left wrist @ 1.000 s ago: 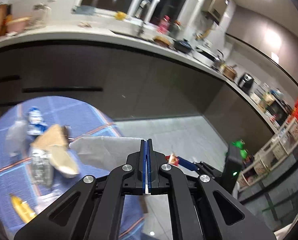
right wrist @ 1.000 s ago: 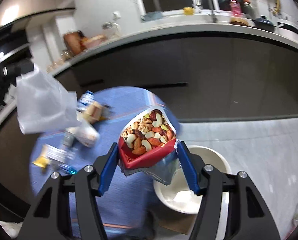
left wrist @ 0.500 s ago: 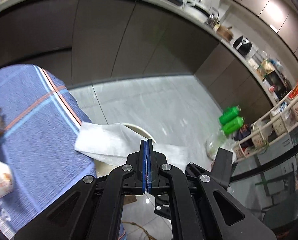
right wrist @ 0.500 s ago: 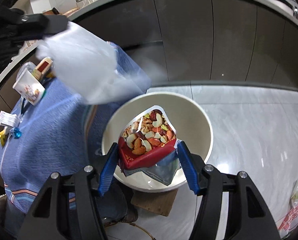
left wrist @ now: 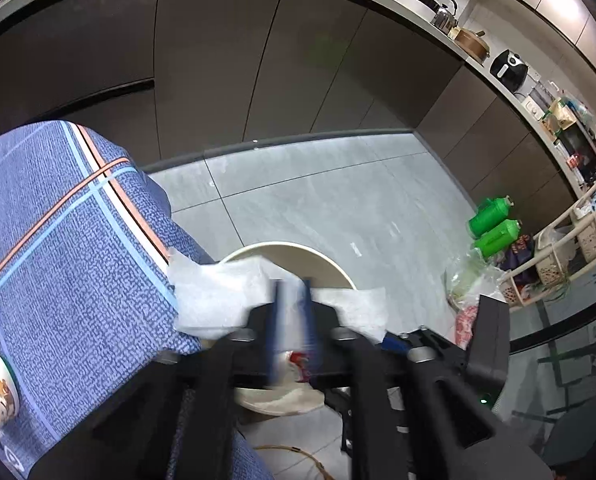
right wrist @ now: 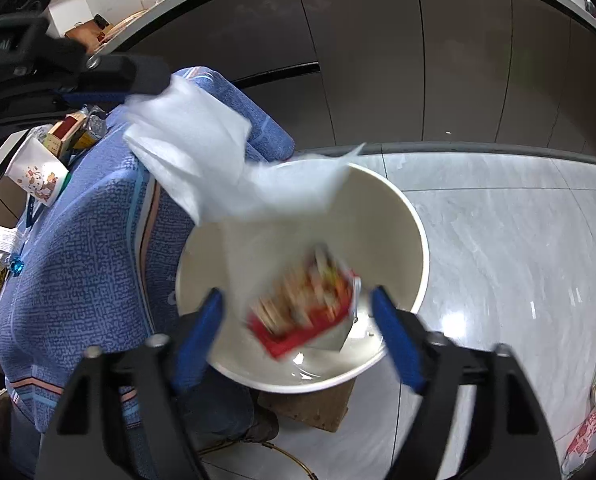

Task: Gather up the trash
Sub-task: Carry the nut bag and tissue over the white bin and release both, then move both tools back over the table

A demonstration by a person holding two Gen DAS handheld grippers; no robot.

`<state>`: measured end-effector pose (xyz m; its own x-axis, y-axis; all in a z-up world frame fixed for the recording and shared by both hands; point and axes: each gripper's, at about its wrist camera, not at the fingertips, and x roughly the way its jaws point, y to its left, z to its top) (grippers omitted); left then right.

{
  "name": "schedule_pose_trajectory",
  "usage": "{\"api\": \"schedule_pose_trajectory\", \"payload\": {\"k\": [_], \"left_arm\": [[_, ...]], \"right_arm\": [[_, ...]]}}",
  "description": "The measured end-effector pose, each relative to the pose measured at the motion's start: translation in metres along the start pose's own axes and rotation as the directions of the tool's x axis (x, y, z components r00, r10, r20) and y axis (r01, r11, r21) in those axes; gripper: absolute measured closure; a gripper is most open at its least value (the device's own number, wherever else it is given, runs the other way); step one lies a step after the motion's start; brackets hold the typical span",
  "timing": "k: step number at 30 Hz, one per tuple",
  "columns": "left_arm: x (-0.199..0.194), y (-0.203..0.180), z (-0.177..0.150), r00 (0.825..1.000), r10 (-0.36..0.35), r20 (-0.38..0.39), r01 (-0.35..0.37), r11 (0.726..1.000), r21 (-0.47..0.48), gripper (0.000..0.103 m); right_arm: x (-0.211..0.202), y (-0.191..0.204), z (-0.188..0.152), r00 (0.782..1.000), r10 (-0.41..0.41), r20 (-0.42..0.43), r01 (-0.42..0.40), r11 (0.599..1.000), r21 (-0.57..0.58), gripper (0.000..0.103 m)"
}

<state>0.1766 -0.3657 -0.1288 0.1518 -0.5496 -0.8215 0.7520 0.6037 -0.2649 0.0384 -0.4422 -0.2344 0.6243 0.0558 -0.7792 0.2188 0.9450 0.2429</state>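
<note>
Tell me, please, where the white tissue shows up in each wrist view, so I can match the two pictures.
Left wrist view: the white tissue lies low and centre-left, just ahead of the left tool, over the bin's near rim.
Right wrist view: the white tissue hangs upper-centre, from the left tool's tip down over the bin's far rim.
Shared landmark: the round white bin beside the blue tablecloth.
</note>
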Motion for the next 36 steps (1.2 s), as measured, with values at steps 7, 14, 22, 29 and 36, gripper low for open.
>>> {"api": "schedule_pose_trajectory", "payload": {"k": [7,14,22,29,36], "left_arm": [[-0.013,-0.003,0.001,0.996,0.035,0.079,-0.033,0.999,-0.019,0.025],[-0.027,0.002,-0.002,0.993,0.055,0.108,-0.049,0.997,-0.056,0.017],[-0.075,0.007,-0.011,0.981,0.077,0.18,-0.06,0.993,-0.099,0.009],[-0.148,0.033,-0.043,0.957,0.107,0.27,-0.038,0.967,-0.251,0.009],[-0.219,0.07,-0.114,0.901,0.336,0.275,-0.207,0.89,-0.406,0.008]], "right_arm": [[-0.007,-0.004,0.0,1.0,0.006,0.016,-0.006,0.999,-0.038,0.004],[-0.019,-0.007,-0.001,1.0,0.016,0.021,-0.015,0.999,-0.045,0.003],[-0.055,0.015,0.012,0.995,0.043,0.086,-0.035,0.996,-0.086,0.003],[-0.104,0.063,0.031,0.974,0.114,0.196,-0.076,0.978,-0.193,0.003],[-0.126,0.122,0.034,0.948,0.242,0.208,-0.177,0.941,-0.289,0.003]]}}
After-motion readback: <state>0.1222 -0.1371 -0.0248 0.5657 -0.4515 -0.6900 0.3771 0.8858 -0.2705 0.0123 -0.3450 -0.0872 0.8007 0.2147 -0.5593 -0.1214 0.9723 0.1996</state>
